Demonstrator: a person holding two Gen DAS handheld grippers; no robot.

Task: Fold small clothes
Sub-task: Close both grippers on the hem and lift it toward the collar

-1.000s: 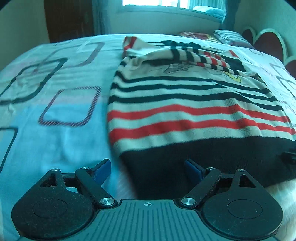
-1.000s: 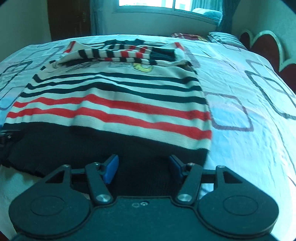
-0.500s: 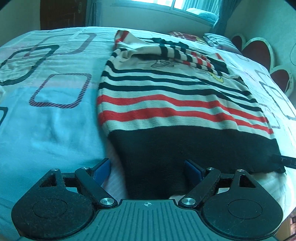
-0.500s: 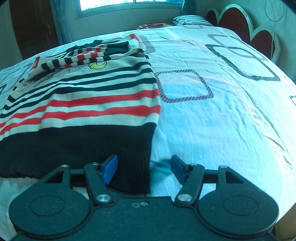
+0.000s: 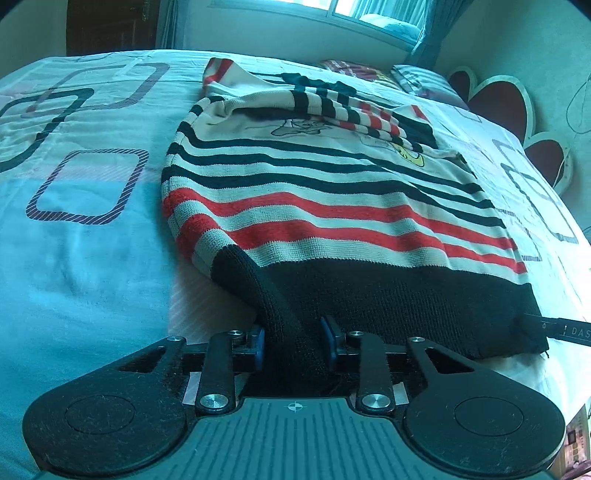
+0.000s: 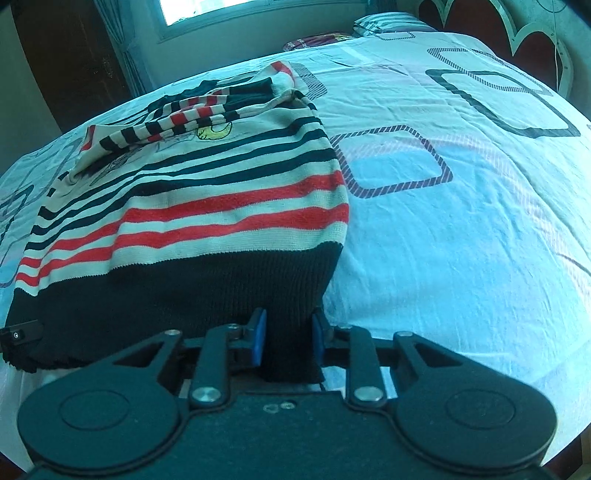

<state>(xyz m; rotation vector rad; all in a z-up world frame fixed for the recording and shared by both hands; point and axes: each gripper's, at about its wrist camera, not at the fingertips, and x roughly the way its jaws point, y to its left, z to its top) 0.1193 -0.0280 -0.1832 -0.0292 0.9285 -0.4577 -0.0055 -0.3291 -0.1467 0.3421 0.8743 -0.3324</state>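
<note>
A small striped sweater (image 5: 332, 206) lies on the bed, white with black and red stripes and a wide black hem; its sleeves are folded across the chest. My left gripper (image 5: 292, 341) is shut on the hem's near left corner, which bunches up between the blue pads. My right gripper (image 6: 287, 338) is shut on the hem's near right corner of the same sweater (image 6: 207, 206). The right gripper's tip shows at the right edge of the left wrist view (image 5: 561, 328), and the left gripper's tip at the left edge of the right wrist view (image 6: 20, 334).
The bed sheet (image 5: 81, 236) is pale blue and white with dark rounded squares, and stretches wide to the right of the sweater (image 6: 461, 206). Pillows (image 5: 421, 79) and a heart-shaped headboard (image 5: 495, 107) stand at the far right. A window (image 6: 207, 11) is behind the bed.
Both grippers were open half a second ago and have closed on the black hem's corners. The fabric now bunches up and lifts between each pair of pads.
</note>
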